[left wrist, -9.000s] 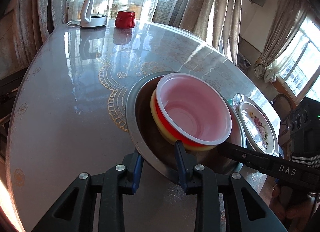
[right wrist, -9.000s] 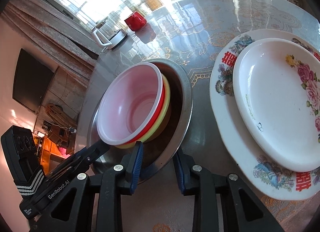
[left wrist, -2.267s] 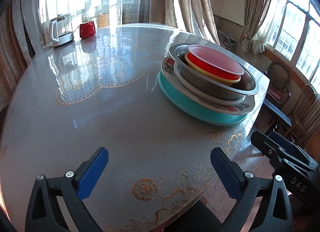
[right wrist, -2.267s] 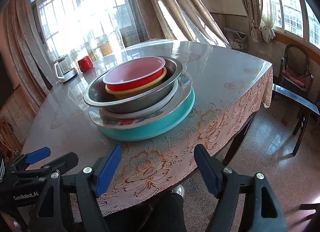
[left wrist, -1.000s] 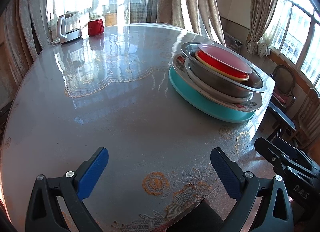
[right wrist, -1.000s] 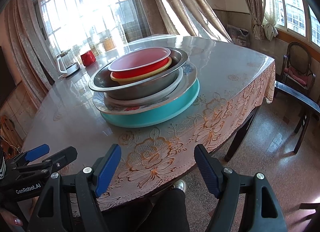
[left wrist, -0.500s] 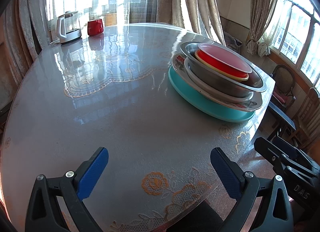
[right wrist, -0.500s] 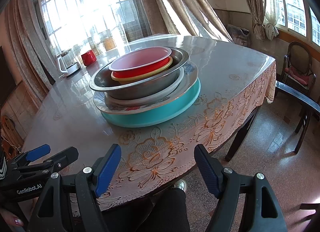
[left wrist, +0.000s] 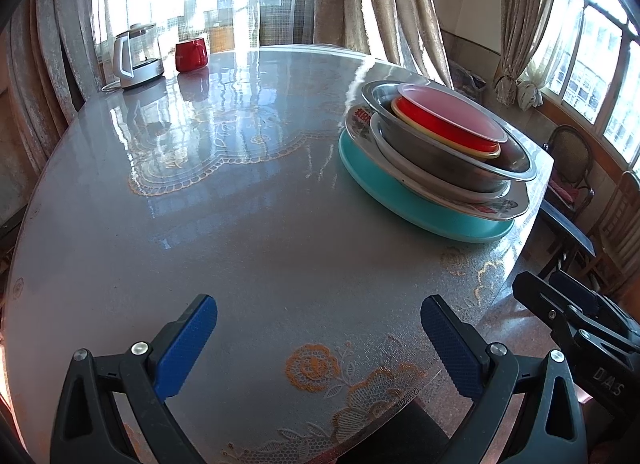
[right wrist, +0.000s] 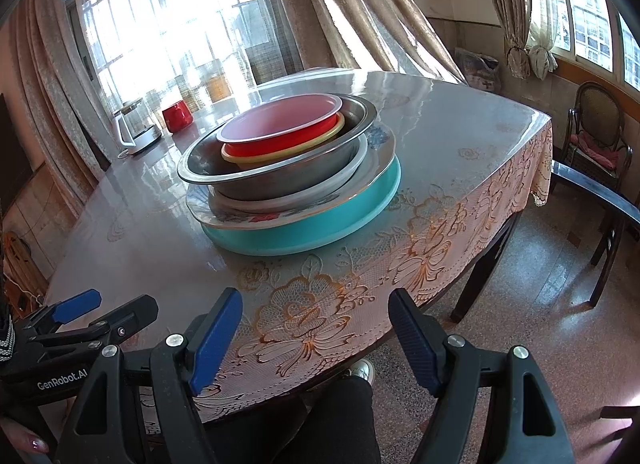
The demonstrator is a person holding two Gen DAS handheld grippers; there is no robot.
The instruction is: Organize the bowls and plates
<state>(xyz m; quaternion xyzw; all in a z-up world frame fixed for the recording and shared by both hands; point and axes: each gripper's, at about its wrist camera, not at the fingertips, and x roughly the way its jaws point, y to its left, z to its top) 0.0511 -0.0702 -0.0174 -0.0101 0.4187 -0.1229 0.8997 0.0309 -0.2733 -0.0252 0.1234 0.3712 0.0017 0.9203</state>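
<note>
Nothing has moved since half a second ago: "GenRobot.AI" left gripper (right wrist: pixel 96 314) and "DAS" right gripper (right wrist: pixel 316 328) hold empty jaws apart.

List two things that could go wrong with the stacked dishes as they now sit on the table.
1. The metal bowl sits tilted and off-centre on the plates, so a nudge might slide it off.
2. The whole stack, on the teal tray, stands on a glossy table fairly near its edge; a bump could push it over.

three bowls (right wrist: pixel 280 131), perhaps three plates (right wrist: pixel 304 238), one mug (right wrist: pixel 177 115)
</note>
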